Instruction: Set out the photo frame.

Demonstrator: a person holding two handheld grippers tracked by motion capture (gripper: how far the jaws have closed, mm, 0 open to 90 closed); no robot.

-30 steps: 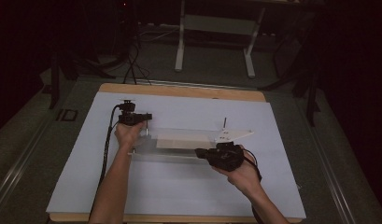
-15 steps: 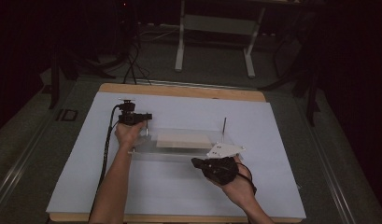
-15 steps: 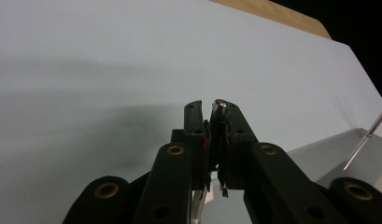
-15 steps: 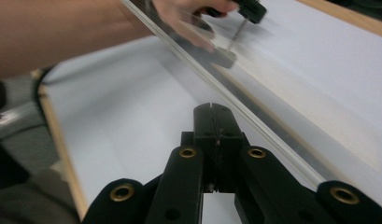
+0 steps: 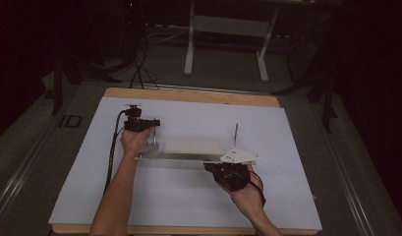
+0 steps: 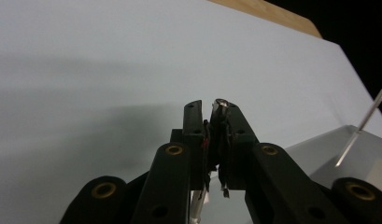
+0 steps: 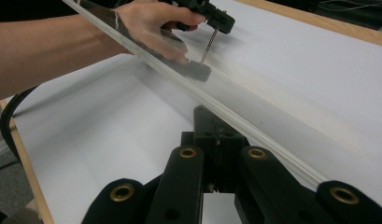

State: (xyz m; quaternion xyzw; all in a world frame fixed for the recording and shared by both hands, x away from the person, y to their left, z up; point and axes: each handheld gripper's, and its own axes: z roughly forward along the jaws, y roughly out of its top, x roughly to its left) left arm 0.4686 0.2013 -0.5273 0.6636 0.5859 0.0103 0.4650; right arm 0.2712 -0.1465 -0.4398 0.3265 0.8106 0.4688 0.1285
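A clear plastic plate [image 5: 193, 147] lies on the white sheet [image 5: 188, 196], with a thin metal rod [image 5: 154, 137] upright at its left end and a second rod [image 5: 236, 132] at its right end. My left gripper [image 5: 152, 125] is shut on the top of the left rod [image 7: 208, 44]. Its jaws have just eased apart a little, and the rod tip [image 6: 220, 102] still sits between them. My right gripper [image 5: 211, 167] is shut. Its tips [image 7: 214, 116] meet the plate's near edge [image 7: 254, 140], and I cannot tell whether they pinch it.
The white sheet covers a wooden tabletop [image 5: 188, 96]. A black cable [image 5: 111, 157] trails from the left gripper along the forearm. Table legs [image 5: 189, 44] and cables stand on the dark floor beyond the far edge.
The right hand has come down and a little nearer the table's front edge, along the plate's near side. The left hand has stayed on the rod.
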